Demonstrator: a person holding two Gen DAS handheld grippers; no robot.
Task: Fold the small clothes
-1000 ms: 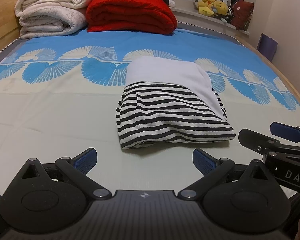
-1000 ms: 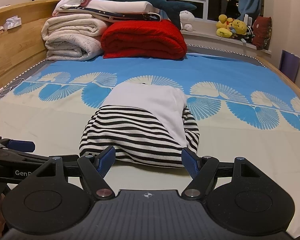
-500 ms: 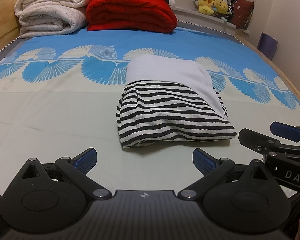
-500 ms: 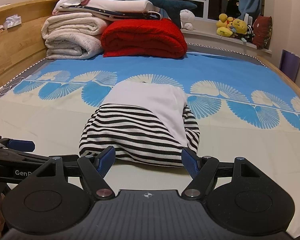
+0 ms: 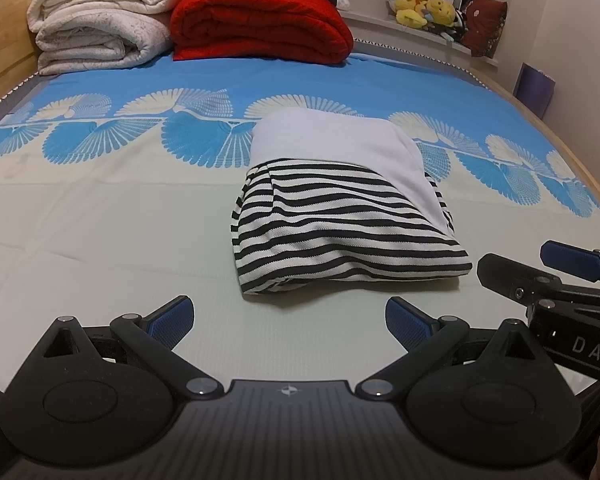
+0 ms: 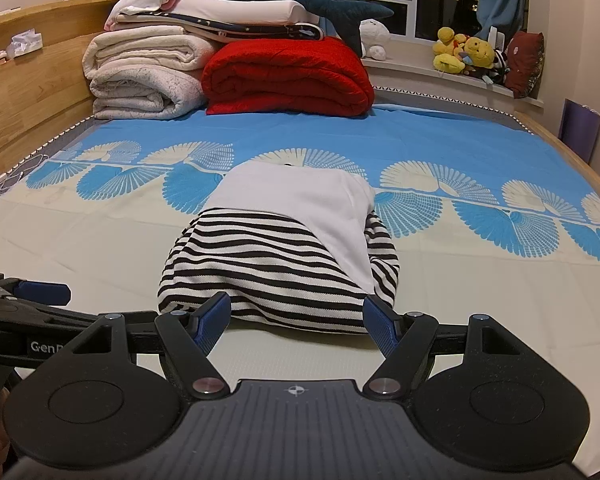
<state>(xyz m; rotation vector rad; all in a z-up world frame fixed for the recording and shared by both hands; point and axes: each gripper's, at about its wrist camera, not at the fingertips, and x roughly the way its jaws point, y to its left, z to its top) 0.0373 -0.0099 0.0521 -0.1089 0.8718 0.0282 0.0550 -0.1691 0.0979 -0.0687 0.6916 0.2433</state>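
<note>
A folded black-and-white striped garment with a white panel on top (image 5: 340,208) lies on the bed sheet (image 5: 100,240); it also shows in the right wrist view (image 6: 284,256). My left gripper (image 5: 288,320) is open and empty, just short of the garment's near edge. My right gripper (image 6: 296,320) is open and empty, its blue pads (image 6: 214,318) flanking the near edge of the garment. The right gripper also shows at the right of the left wrist view (image 5: 540,272), beside the garment's right corner.
Rolled white blankets (image 6: 148,76) and a red folded blanket (image 6: 288,80) are stacked at the head of the bed. A wooden bed wall (image 6: 28,92) runs along the left. Plush toys (image 6: 464,54) sit on the window sill. The bed's right edge (image 5: 572,152) is near.
Both grippers have eased back very slightly from the garment; the garment lies unchanged.
</note>
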